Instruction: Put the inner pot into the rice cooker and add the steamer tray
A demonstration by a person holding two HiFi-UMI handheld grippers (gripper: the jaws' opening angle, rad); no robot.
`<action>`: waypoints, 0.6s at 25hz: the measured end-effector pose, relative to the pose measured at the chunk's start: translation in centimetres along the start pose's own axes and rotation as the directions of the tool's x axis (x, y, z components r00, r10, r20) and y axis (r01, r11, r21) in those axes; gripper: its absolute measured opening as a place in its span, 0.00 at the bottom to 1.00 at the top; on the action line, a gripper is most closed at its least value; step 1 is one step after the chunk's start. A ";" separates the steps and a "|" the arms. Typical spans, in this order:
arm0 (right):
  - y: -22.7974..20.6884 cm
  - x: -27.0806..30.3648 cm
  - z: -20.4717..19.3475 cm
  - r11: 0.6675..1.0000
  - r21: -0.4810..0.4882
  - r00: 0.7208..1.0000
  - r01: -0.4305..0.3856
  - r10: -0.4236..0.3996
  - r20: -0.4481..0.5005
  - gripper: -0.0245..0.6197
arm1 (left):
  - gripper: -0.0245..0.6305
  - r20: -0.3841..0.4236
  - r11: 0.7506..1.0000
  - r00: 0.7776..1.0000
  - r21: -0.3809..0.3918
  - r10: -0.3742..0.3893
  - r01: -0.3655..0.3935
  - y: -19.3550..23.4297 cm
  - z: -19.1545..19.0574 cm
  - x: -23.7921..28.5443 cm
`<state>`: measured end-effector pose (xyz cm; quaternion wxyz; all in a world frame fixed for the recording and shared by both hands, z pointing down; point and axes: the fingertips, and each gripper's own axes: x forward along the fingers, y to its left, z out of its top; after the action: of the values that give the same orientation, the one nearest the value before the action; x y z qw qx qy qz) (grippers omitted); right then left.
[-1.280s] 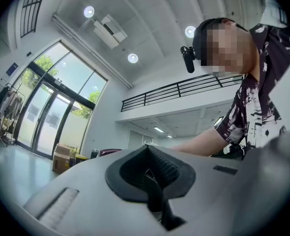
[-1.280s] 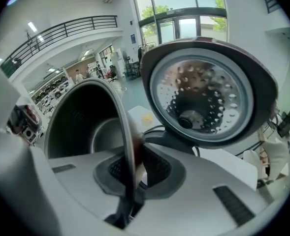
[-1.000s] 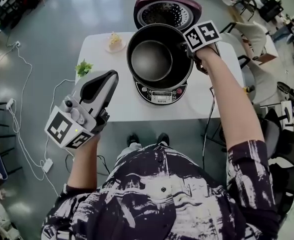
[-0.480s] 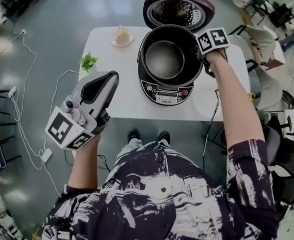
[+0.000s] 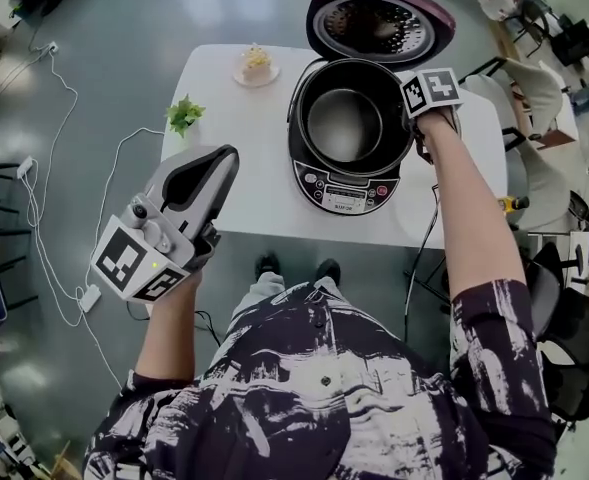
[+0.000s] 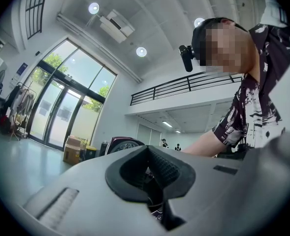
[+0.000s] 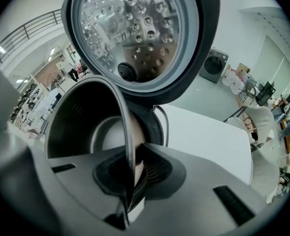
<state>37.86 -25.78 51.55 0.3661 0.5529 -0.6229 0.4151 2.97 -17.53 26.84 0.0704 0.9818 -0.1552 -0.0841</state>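
One inner pot (image 5: 346, 123) is down in the open rice cooker (image 5: 344, 193), though I can't tell if it's fully seated. The right gripper (image 7: 131, 168) is clamped on its right rim. The lid (image 5: 379, 23) stands open behind. The cooker's on a white surface (image 5: 244, 183), with a little plant (image 5: 184, 115) and a snack plate (image 5: 257, 66) to its left. The left gripper (image 5: 224, 156) hangs off the near-left corner, jaws together, empty.

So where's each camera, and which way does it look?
Head view: on the person's head, facing steeply down at the rice cooker; arms, left gripper, right gripper show.
Left gripper view: on that gripper, facing across the room; shut jaws, the person's sleeve show.
Right gripper view: on that gripper, facing down at the inner pot it grips.
Shared: head and right gripper views show inner pot and lid.
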 end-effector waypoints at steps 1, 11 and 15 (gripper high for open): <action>-0.1 0.2 0.0 1.000 -0.006 1.000 0.013 -0.013 -0.006 0.05 | 0.04 -0.001 1.000 1.000 -0.002 0.002 -0.002 0.2 -0.1 -0.1; -0.6 2.3 -0.5 0.990 -0.087 0.991 0.114 -0.120 -0.058 0.05 | 0.04 -0.017 1.000 1.000 -0.019 0.010 -0.010 1.6 -0.9 -0.4; -0.6 3.0 -1.0 0.975 -0.162 0.983 0.149 -0.164 -0.083 0.05 | 0.04 -0.021 1.000 1.000 -0.020 0.002 -0.002 1.9 -1.0 -0.3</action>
<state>38.07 -26.09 54.76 0.4691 0.5497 -0.5894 0.3612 2.34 -19.15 28.14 0.0821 0.9817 -0.1544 -0.0754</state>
